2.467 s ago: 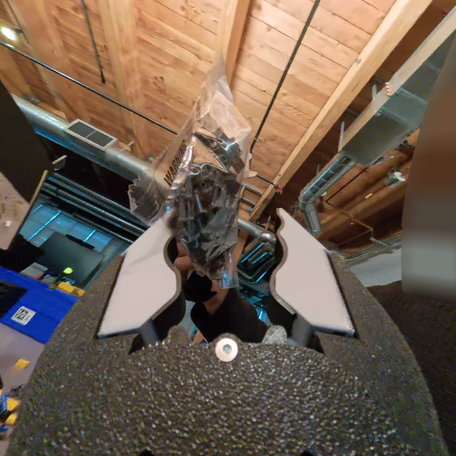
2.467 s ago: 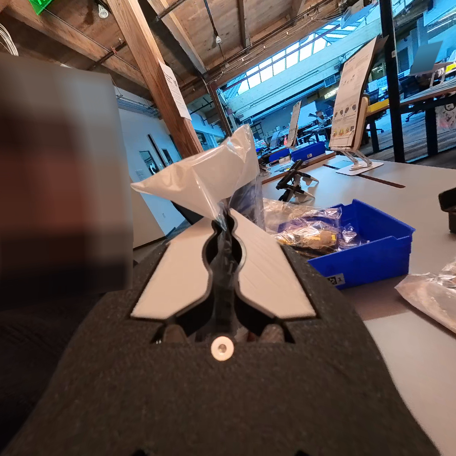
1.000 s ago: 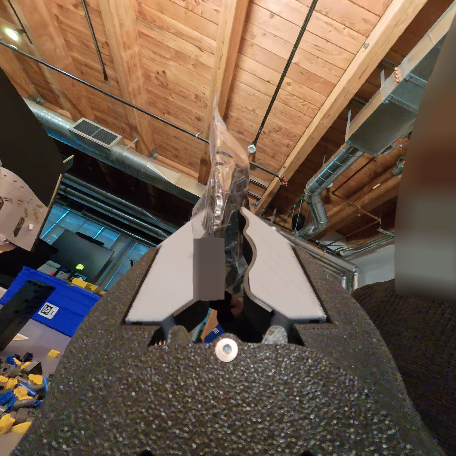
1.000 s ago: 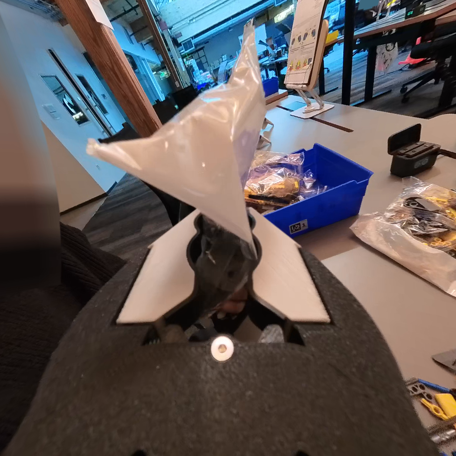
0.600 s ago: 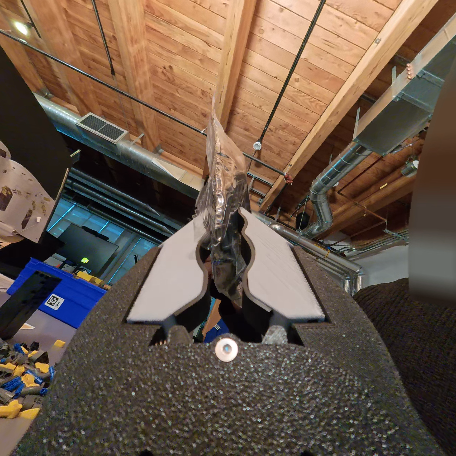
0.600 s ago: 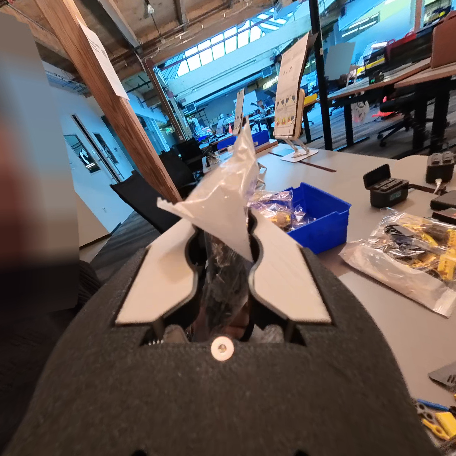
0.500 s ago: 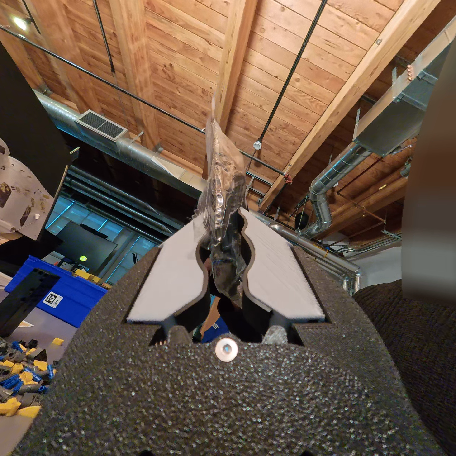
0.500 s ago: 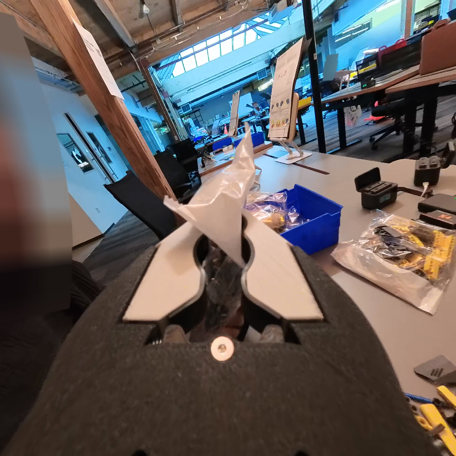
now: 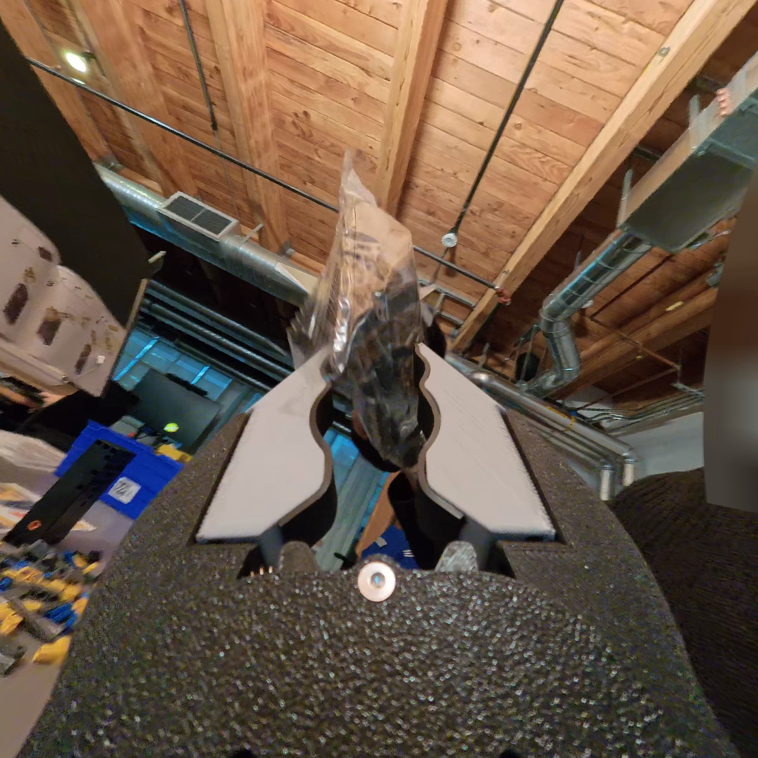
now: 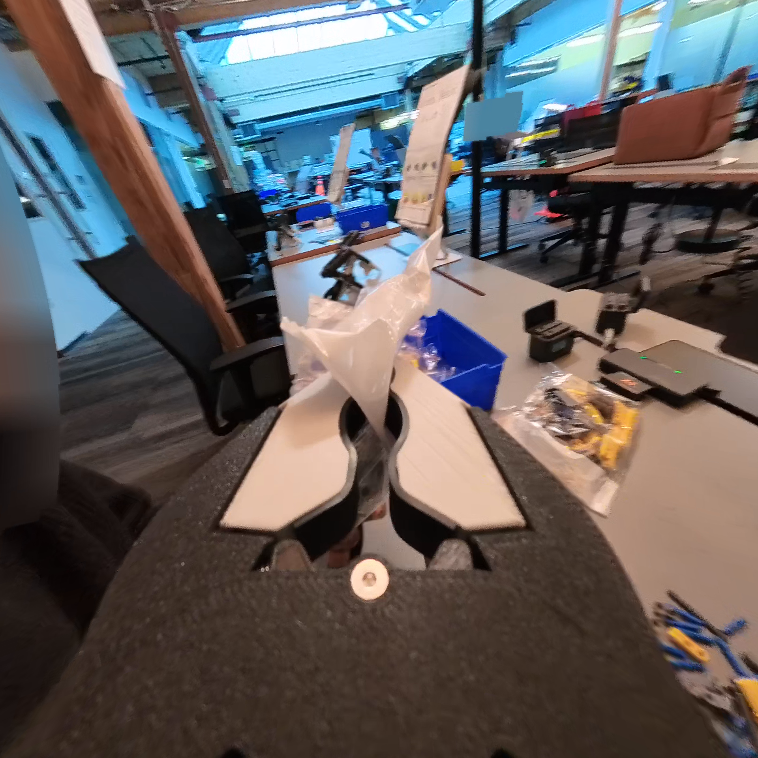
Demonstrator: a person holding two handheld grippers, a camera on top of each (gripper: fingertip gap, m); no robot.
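A: L gripper (image 9: 371, 359), what's it got?

B: Clear plastic bag (image 9: 371, 324) of dark small parts. Jaws are part open w/ a visible gap; the bag sits in that gap, near edge against the R-side finger. Can't tell if it's truly pinched or just resting there. Gripper points up at the wooden ceiling (image 9: 328, 82).

A: Bag's long axis?

B: Runs roughly along the fingers, straight out past the tips and up. Top end tapers to a flat sealed edge; the fat, loaded part is level w/ the fingertips and dips down into the throat.

A: R gripper (image 10: 371, 393)?

B: Jaws nearly closed on a film of clear plastic. Looks like the same bag (image 10: 369, 348), can't confirm. Film is clamped at the narrow waist between the fingers; a loose, empty-looking flap fans up and out beyond the tips, leaning slightly R.

A: So which one's nearer the load?

B: L, judging by the dark parts bunched right at its tips. R's got mostly empty film, w/ some dark content showing low in its throat.

A: Around them?

B: R view: grey tabletop (image 10: 676, 471) to the R. Blue bin (image 10: 463, 365) w/ bagged parts just past the fingertips. Another bag (image 10: 574, 422) of yellow and black parts lies flat on the tabletop, R of the gripper. Small black case (image 10: 547, 334) farther back. Loose blue/yellow pieces (image 10: 693, 644) near the bottom R corner.

A: L view?

B: Blurred loose yellow/blue pieces (image 9: 37, 594) low L, blue bin (image 9: 135, 480) behind them.
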